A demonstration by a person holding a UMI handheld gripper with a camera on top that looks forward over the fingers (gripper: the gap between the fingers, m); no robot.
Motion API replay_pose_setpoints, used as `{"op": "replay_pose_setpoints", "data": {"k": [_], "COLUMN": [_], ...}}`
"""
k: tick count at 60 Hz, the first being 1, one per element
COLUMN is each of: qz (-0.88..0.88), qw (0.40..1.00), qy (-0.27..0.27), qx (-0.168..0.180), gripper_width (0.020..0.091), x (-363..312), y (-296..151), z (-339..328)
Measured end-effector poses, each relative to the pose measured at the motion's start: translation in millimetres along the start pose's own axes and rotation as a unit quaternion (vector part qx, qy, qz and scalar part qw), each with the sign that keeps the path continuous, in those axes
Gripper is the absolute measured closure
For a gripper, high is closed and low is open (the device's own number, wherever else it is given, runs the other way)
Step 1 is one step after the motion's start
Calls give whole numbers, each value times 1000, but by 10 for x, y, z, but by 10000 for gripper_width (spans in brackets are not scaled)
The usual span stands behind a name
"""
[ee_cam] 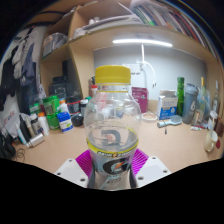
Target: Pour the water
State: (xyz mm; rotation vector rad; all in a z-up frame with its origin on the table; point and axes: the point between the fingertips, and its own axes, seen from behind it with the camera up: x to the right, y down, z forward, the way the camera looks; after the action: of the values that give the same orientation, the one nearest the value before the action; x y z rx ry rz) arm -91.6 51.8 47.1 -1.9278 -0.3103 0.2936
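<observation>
Bottle [112,125], clear with a yellow cap, is being held upright between the fingers of the gripper [112,170], both pink pads [143,158] pressing its labelled base. Its long axis is standing vertical, above the table [170,140]; no receiving cup is being shown.

Bottle base and finger contact lost at the lower edge

The clear plastic bottle with a yellow cap and white-and-yellow label [112,125] is cut off below, so its base and any support stay unseen. It covers most of the gripper [112,172]; only slivers of the pink pads [143,158] show, and whether they press it cannot be told. The cluttered small bottles and containers on the wooden desk [60,112] behind are too small to identify.
</observation>
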Motion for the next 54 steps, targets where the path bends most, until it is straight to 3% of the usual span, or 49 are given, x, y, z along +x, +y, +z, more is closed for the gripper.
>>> {"op": "replay_pose_setpoints", "data": {"k": [11, 19, 27, 38, 54], "qz": [200, 408, 609, 820, 900], "qw": [979, 911, 788, 537, 376], "qy": [-33, -54, -90, -190, -209], "qx": [20, 26, 30, 47, 75], "gripper_width": [626, 627, 629, 632, 630], "x": [510, 1201, 1800, 2335, 2812], "y": [-680, -1094, -1278, -1571, -1630], "z": [-261, -380, -479, -527, -498]}}
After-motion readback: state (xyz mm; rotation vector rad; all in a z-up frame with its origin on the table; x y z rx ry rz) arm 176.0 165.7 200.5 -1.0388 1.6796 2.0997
